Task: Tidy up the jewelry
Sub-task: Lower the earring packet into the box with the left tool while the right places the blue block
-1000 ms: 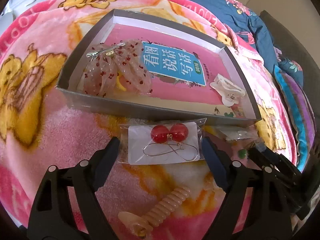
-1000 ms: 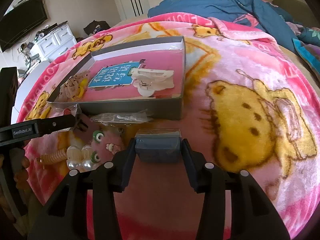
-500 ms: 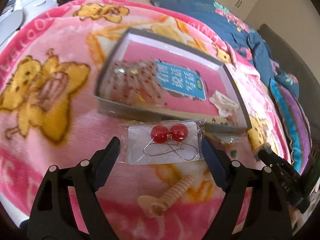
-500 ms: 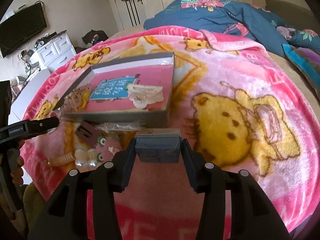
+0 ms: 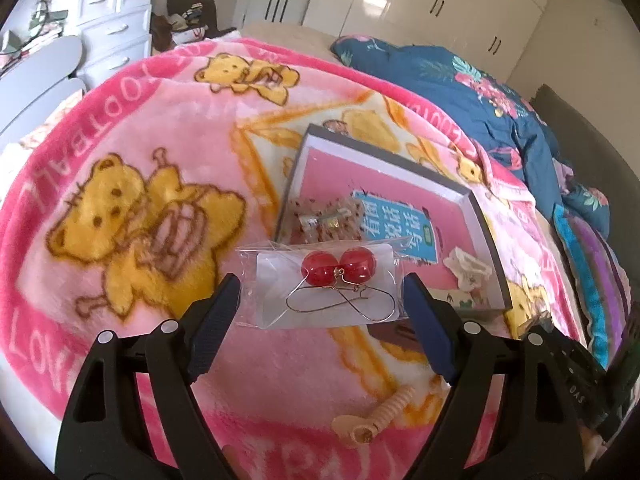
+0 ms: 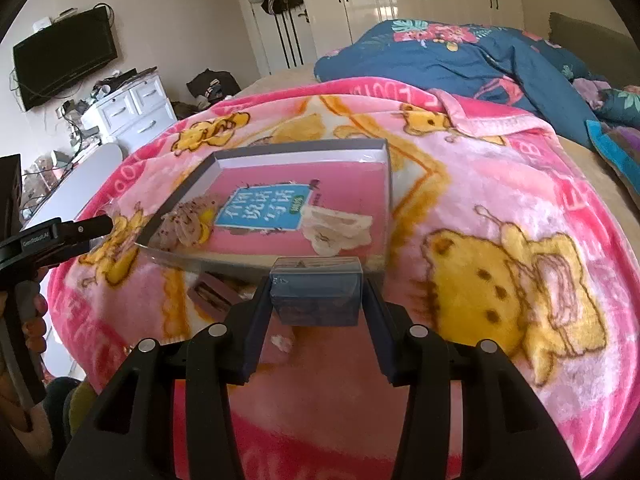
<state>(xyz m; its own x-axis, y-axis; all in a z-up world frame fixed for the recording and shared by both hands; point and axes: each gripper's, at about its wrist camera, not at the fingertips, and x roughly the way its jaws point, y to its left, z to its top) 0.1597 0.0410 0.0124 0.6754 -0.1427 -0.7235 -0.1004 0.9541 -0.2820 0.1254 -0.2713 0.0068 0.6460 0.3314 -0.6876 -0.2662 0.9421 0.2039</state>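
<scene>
My left gripper (image 5: 322, 286) is shut on a clear packet with two red bead earrings (image 5: 338, 267) and holds it high above the pink blanket. My right gripper (image 6: 316, 294) is shut on a small blue-grey plastic box (image 6: 316, 298) and holds it above the blanket, just before the near wall of the grey tray (image 6: 386, 168). The tray (image 5: 486, 232) has a pink book cover as its floor. In it lie a pink spotted hair bow (image 5: 320, 216) and a white hair claw (image 5: 466, 270); both also show in the right wrist view, the bow (image 6: 184, 226) and the claw (image 6: 336, 228).
A beige spiral hair clip (image 5: 378, 416) lies on the blanket below my left gripper. A brown clip (image 6: 210, 292) lies before the tray. A blue floral duvet (image 6: 460, 52) is bunched at the bed's far side. White drawers (image 5: 114, 12) stand beyond the bed's left edge.
Both grippers have risen well above the blanket with their loads. The tray and the loose items now look smaller and farther below. Both grips are unchanged.
</scene>
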